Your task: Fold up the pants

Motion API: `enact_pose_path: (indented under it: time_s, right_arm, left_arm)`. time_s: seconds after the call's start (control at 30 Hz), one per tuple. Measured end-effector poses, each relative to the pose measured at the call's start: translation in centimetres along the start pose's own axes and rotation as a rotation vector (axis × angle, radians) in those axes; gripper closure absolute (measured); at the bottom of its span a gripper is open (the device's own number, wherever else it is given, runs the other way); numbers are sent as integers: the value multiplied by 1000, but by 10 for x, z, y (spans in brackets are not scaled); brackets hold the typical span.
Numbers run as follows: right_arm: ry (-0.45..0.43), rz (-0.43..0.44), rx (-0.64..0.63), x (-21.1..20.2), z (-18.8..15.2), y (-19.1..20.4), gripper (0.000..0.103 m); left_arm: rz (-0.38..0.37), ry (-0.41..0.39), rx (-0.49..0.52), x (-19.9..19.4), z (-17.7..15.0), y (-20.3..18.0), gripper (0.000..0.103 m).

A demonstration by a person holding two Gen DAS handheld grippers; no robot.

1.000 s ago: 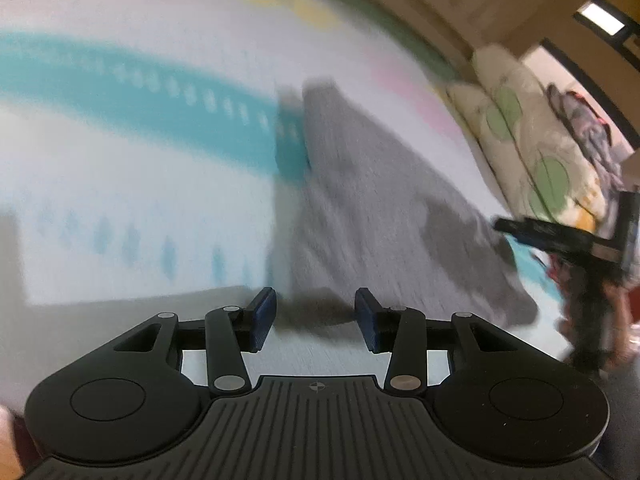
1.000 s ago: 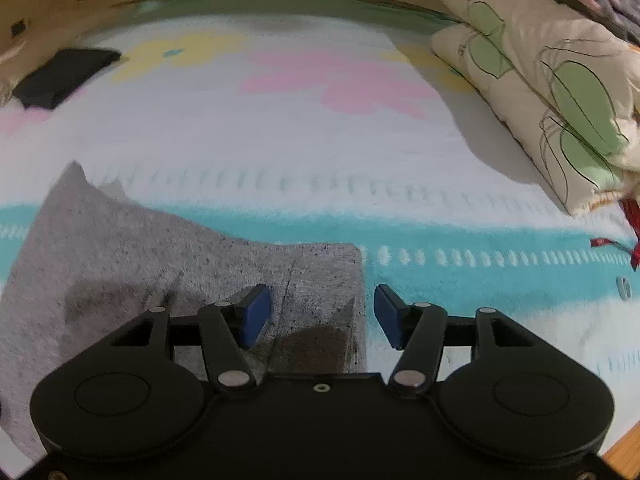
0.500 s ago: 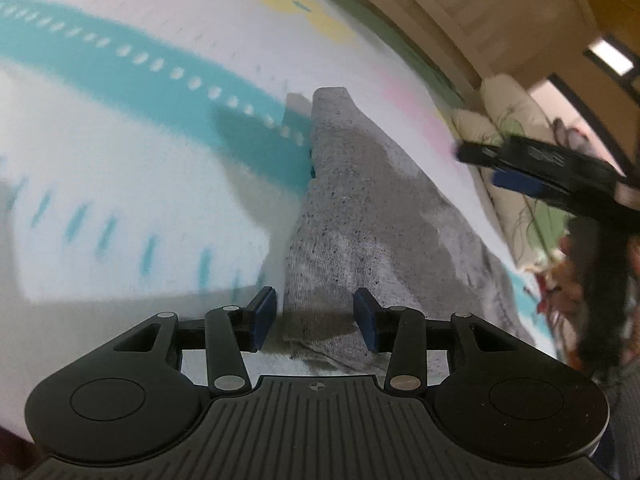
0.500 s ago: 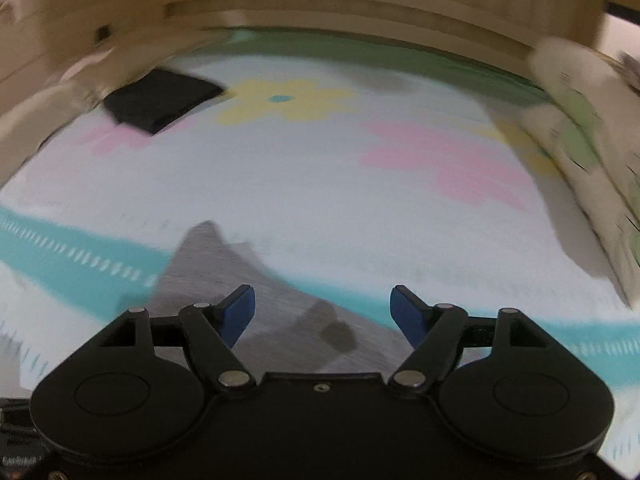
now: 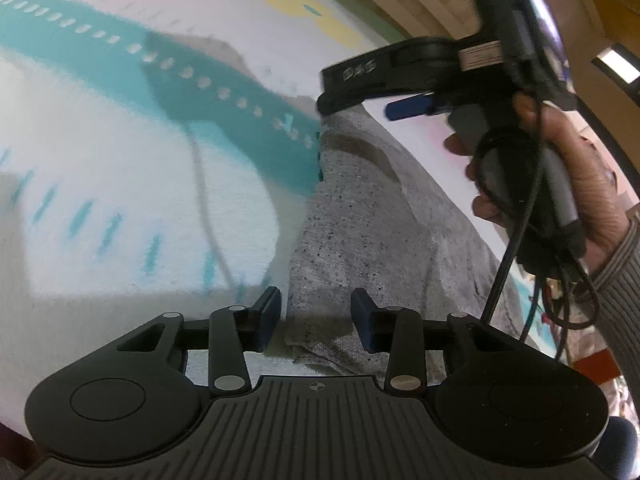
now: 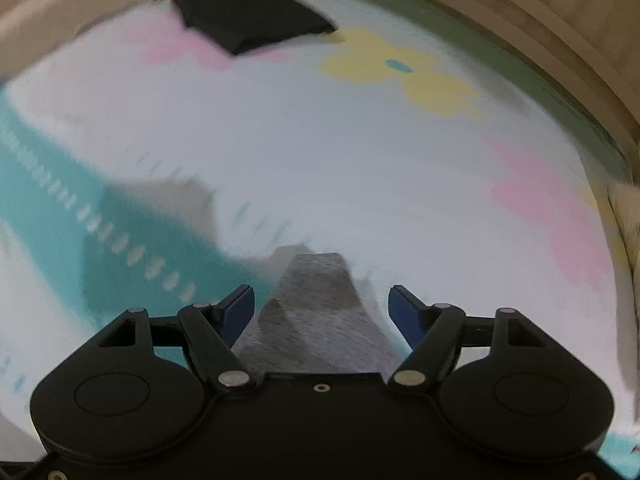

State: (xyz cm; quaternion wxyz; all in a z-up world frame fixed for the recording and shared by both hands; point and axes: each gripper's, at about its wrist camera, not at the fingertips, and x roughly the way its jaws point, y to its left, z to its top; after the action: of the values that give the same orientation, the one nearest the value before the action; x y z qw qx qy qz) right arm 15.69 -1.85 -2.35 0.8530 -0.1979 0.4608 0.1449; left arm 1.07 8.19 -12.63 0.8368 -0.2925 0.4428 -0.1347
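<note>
Pants (image 5: 372,216) lie on my bedspread (image 5: 120,160); left tool (image 5: 316,316) narrowing, right tool (image 6: 322,308) wide, neither gripping.

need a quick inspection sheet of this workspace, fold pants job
surface: bed cover, white with teal band and pastel flowers.
job's things: grey pants lie folded into a narrow strip.
clutter: folded black garment at the far side.
grippers: left tool open, near end of the pants between its fingers, not pinched; right tool open over the far end, holding nothing.
cables: black cable hangs from the right tool.
surroundings: wooden frame along the far edge; ribbed sleeve on the right hand.
</note>
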Motion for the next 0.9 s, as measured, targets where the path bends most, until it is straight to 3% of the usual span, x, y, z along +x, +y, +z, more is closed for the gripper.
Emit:
enact_pose_path:
  time_s: [0.1,0.13,0.17,0.27,0.47,0.6,0.7,0.77,0.9]
  right_arm:
    - [64,-23,-71,15,-1,13,40]
    - [86,-30,-84,20,-2,14,66]
    - [123,-29,-95,25,-3,15,75]
    - [139,-39,-73,32,2,13,79]
    - [146,20,47,41,13,-12,82]
    - [115,73,77,30,7,-26,72]
    - [50,101,143,2,-2,-52,48]
    - [-7,56,148,-20,-13,-69,35]
    - [-74,0,145,-60,-49,-97,22]
  left_arm:
    - [1,-6,-2,0,-1,1,65]
    - [1,-9,-8,-1,0,1,65]
    - [-1,-13,-17,-1,-1,2,65]
    - [-4,-26,-36,-2,-4,3,66]
    - [17,-24,5,-1,-4,-3,66]
    - [29,-12,21,-5,0,-6,65]
    - [61,-46,38,-11,4,-9,65]
    - [75,-77,60,-17,8,-13,65]
    - [85,-144,141,-24,16,-35,65]
